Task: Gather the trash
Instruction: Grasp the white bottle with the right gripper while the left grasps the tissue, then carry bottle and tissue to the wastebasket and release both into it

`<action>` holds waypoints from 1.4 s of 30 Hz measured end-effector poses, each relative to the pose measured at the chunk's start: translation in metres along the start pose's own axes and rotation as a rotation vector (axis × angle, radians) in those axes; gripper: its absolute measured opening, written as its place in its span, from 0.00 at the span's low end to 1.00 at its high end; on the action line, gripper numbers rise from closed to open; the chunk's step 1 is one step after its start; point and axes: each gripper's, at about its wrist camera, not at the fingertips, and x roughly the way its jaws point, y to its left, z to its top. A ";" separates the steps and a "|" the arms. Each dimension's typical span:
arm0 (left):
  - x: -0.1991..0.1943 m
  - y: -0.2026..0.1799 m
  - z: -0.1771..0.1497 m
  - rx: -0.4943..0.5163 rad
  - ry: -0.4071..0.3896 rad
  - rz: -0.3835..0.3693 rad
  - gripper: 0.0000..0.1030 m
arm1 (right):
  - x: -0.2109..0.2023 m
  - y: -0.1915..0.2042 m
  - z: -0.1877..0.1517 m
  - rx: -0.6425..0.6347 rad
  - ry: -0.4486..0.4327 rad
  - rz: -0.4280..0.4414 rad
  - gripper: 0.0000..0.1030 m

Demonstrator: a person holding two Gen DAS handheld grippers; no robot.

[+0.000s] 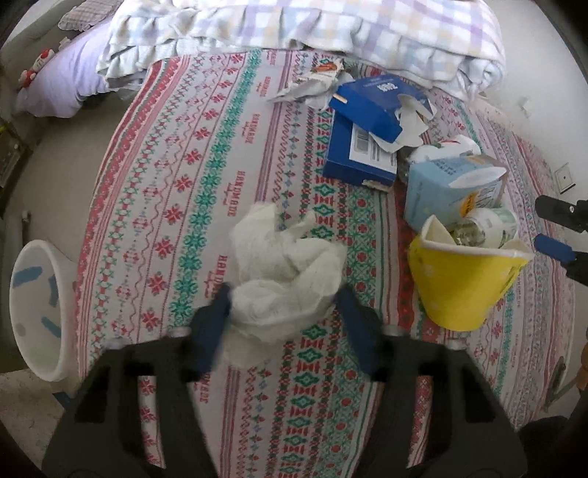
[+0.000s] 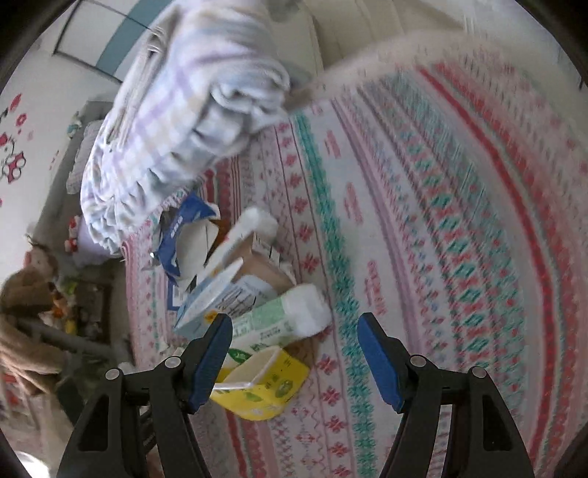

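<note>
Patterned in red, teal and pink bands, the bedspread [image 1: 191, 191] covered the whole bed, and a checked pastel quilt [image 1: 330, 33] lay heaped along its far edge. Pale floor showed past the bedspread's left edge, where a white bin [image 1: 36, 309] with blue marks stood just beside the bed.

Over the bedspread, the left gripper [image 1: 283, 305] had its blue fingers [image 1: 211, 331] spread fairly wide around the near part of a crumpled white tissue wad [image 1: 286, 272]. The left finger touched the wad; whether the right one did could not be told through the blur.

To the right of the wad sat a yellow paper tub [image 1: 459, 286], with a green-and-white bottle [image 1: 492, 224] lying behind it and a light blue carton [image 1: 441, 184] beyond that. Farther off lay a torn dark blue box [image 1: 367, 125] and crumpled wrappers [image 1: 319, 81] close to the quilt.

The right gripper [image 2: 296, 353] hung above the bedspread with its fingers wide apart and nothing between them. Its left finger [image 2: 211, 356] hid part of the tub from the right wrist camera, and its tips appeared right of the tub in the left wrist camera.
</note>
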 end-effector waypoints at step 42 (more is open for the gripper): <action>-0.066 0.057 -0.020 -0.229 -0.134 -0.229 0.39 | -0.005 0.009 -0.007 0.240 -0.184 0.380 0.41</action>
